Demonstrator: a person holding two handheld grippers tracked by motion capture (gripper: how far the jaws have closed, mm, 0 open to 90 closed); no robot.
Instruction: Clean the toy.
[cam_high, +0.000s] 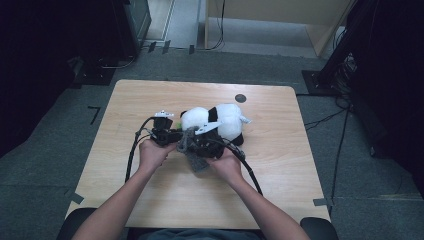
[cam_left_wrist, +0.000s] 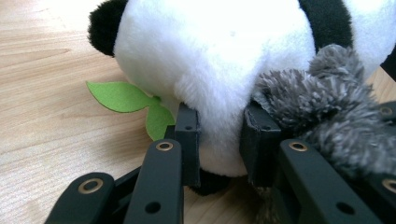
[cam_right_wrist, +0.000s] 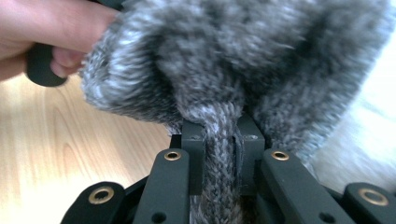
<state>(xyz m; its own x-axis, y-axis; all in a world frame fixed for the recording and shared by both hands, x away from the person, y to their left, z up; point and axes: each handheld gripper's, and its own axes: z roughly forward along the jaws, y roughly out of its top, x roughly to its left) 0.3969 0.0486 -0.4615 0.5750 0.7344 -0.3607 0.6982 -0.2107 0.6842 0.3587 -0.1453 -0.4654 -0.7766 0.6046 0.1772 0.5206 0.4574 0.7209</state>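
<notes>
Panda plush (cam_high: 215, 121) lies mid-table (cam_high: 280, 165), green felt leaf (cam_left_wrist: 122, 97) beside it. Left gripper (cam_left_wrist: 219, 135) jaws pinch a white fold of the plush. Right gripper (cam_right_wrist: 223, 140) jaws clamp the grey knit sock (cam_right_wrist: 243, 70), touching the plush.

Plush panda (cam_high: 215, 121): white and black, lying on the counter. Grey fuzzy knit sock (cam_high: 192, 149): bunched, touching the panda's near side.

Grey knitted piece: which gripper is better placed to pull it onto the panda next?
Right, probably. The right gripper is already shut on the grey knitted piece, while the left gripper clamps the panda plush, steadying it on the table.
</notes>
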